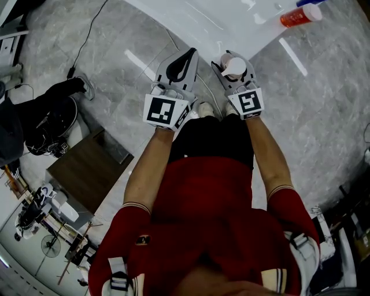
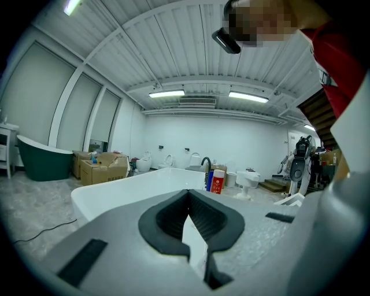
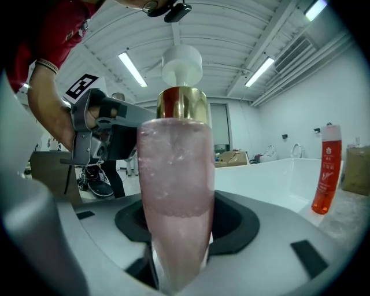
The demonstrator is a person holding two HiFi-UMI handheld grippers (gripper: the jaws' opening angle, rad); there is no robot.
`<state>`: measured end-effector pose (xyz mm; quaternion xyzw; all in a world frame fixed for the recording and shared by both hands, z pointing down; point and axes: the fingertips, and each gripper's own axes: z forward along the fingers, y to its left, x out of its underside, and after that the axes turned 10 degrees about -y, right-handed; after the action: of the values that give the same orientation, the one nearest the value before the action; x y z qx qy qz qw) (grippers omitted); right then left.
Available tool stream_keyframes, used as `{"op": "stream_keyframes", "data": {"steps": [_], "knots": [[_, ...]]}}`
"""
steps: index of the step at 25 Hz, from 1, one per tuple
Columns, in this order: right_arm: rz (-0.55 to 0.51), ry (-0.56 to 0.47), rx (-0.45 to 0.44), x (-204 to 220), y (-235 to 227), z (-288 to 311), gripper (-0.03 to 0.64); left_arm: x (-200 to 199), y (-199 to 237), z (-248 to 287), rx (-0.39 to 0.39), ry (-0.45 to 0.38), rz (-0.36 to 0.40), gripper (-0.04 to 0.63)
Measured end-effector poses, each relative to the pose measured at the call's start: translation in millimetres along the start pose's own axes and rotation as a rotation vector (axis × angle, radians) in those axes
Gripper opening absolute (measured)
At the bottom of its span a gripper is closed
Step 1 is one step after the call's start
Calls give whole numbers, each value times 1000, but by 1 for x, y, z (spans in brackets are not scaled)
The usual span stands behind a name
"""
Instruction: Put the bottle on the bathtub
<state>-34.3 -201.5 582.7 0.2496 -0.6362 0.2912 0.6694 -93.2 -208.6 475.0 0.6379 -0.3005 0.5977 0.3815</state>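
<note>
- Red shirt (image 1: 214,219) of the person fills the head view at 6 o'clock.
- Right tongs (image 1: 234,62) are clamped on the pink pump bottle (image 1: 233,66), which is cap up and near the bathtub's edge but not on it.
- Left tongs (image 1: 184,60), just beside at 9 o'clock, are pressed together with nothing between them.
- White bathtub (image 1: 219,20) lies at 12 o'clock, and a red bottle (image 1: 300,15) stands on its edge at 1 o'clock.
</note>
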Motion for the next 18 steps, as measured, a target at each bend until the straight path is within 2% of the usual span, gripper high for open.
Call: {"op": "stream_keyframes", "data": {"steps": [10, 18], "knots": [[-48, 41, -30, 4, 8, 0, 221, 1, -1, -3, -10, 1, -12, 6], [-43, 10, -33, -10, 8, -1, 258, 0, -2, -8, -15, 0, -21, 6]]}}
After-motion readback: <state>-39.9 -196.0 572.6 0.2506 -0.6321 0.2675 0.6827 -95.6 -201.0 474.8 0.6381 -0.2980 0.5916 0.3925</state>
